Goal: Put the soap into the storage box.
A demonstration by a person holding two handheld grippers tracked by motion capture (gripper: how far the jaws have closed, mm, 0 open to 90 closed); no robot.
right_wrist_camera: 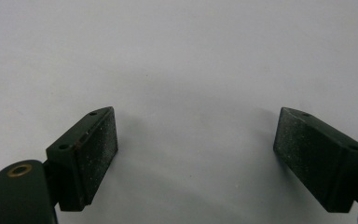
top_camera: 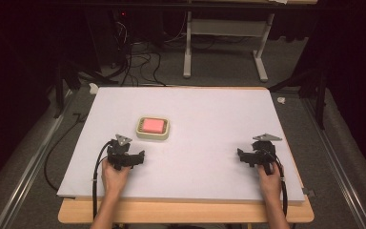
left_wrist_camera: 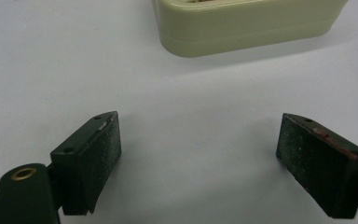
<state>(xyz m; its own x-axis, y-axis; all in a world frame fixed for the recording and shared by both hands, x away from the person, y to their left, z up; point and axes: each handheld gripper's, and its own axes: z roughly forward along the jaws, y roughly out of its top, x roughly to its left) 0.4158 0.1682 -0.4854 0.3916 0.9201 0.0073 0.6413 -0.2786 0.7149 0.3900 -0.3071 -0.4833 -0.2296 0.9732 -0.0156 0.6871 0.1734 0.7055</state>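
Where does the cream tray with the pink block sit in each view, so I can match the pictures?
High view: the cream tray sits left of the table's centre, just beyond the left gripper, holding a pink block.
Left gripper view: its side wall is at the top edge, beyond the open jaws.
Right gripper view: the tray is not in it.
Shared landmark: the white tabletop.

Cream dish [top_camera: 153, 135] with pink block [top_camera: 152, 125] inside; black tongs [top_camera: 136, 159], black tongs [top_camera: 244, 156]; plain white counter [top_camera: 205, 124] edged in pale wood; grey floor [top_camera: 219, 69].
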